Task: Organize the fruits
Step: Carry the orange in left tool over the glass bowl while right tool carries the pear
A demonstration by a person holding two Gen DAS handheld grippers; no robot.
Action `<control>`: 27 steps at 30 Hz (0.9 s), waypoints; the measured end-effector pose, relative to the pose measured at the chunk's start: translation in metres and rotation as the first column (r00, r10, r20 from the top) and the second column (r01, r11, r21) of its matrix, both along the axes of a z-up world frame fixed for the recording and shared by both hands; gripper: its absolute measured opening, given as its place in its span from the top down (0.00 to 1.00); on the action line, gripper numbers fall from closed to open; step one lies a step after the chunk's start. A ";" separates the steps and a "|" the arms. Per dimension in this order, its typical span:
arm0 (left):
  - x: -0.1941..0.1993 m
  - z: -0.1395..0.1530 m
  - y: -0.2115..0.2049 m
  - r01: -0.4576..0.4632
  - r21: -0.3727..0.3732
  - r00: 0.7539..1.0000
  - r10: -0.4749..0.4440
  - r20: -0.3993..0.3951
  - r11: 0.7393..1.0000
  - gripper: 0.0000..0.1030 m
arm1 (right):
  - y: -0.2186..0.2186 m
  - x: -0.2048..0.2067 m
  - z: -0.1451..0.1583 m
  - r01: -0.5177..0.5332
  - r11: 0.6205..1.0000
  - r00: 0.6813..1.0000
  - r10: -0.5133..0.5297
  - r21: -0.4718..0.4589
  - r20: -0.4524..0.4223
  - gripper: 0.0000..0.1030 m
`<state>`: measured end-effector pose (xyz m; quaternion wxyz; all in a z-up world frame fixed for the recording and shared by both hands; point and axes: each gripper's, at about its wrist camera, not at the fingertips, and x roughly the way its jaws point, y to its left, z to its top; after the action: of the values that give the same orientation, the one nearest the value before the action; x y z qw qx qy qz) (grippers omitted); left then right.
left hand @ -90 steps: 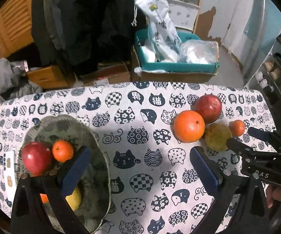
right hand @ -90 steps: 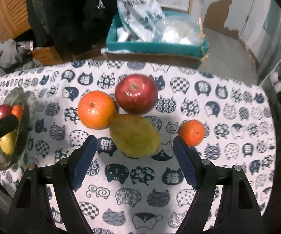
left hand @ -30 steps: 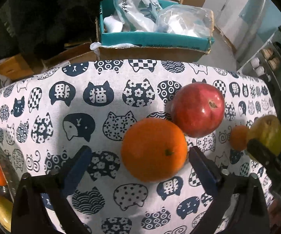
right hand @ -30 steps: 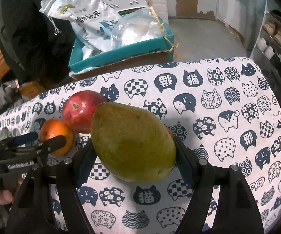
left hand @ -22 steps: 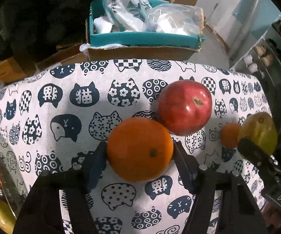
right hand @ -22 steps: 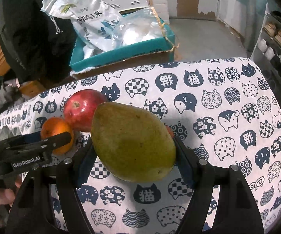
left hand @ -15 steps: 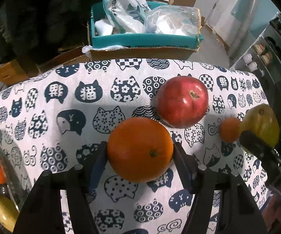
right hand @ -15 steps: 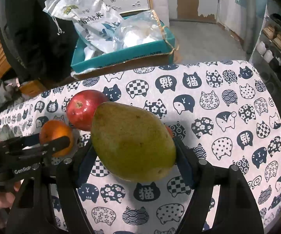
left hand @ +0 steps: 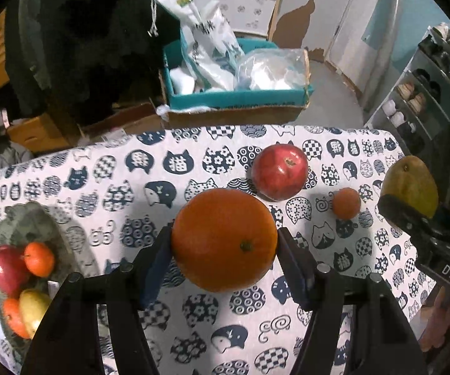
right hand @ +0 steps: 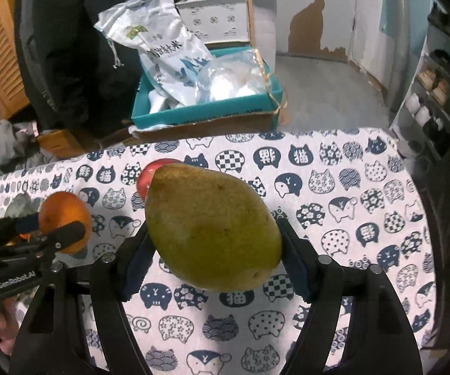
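Left gripper point(left hand: 225, 247) clamped on orange point(left hand: 223, 239); right gripper point(right hand: 214, 243) clamped on mango point(right hand: 212, 231). Apple point(left hand: 279, 172), tangerine point(left hand: 346, 203) near table's point(left hand: 99, 168) far right corner.

Printed cloth tablecloth point(left hand: 193, 156); glossy red apple point(left hand: 279, 176); cardboard box point(left hand: 237, 106).

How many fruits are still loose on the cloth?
2: a red apple and, right of it, a small tangerine. The right-wrist view hides both almost fully behind the held mango.
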<state>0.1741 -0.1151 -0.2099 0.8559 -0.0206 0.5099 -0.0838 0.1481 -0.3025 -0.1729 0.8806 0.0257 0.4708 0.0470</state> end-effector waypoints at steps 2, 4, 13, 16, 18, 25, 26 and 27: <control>-0.006 0.009 0.003 -0.001 0.002 1.000 0.001 0.015 1.000 0.35 | 0.003 -0.004 0.007 -0.008 1.000 1.000 0.008 -0.008 0.011 0.28; -0.012 0.018 0.008 -0.003 -0.003 1.000 0.003 0.030 1.000 0.35 | 0.006 -0.009 0.015 -0.018 1.000 1.000 0.018 -0.005 0.021 0.28; -0.040 0.060 0.028 -0.018 -0.007 0.993 0.019 0.116 1.000 0.35 | 0.024 -0.030 0.044 -0.065 0.998 0.995 0.066 -0.011 0.073 0.28; -0.048 0.072 0.032 -0.021 -0.010 0.990 0.023 0.140 1.000 0.35 | 0.029 -0.036 0.054 -0.080 0.997 0.993 0.081 -0.006 0.087 0.28; -0.054 0.080 0.034 -0.022 -0.009 0.987 0.023 0.157 1.000 0.35 | 0.032 -0.041 0.061 -0.088 0.996 0.991 0.088 -0.003 0.100 0.28; -0.073 0.101 0.051 -0.039 -0.035 0.980 0.045 0.193 0.999 0.35 | 0.042 -0.051 0.084 -0.122 0.993 0.983 0.120 0.006 0.141 0.28; -0.076 0.104 0.054 -0.043 -0.035 0.979 0.049 0.199 0.998 0.35 | 0.043 -0.053 0.087 -0.127 0.992 0.981 0.125 0.006 0.148 0.28; -0.079 0.107 0.057 -0.045 -0.035 0.977 0.051 0.205 0.998 0.35 | 0.045 -0.055 0.090 -0.133 0.991 0.979 0.131 0.008 0.154 0.28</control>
<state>0.0953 -0.0580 -0.1031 0.9054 -0.0368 0.4167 -0.0723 0.0933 -0.2571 -0.0829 0.9089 -0.0014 0.4019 0.1114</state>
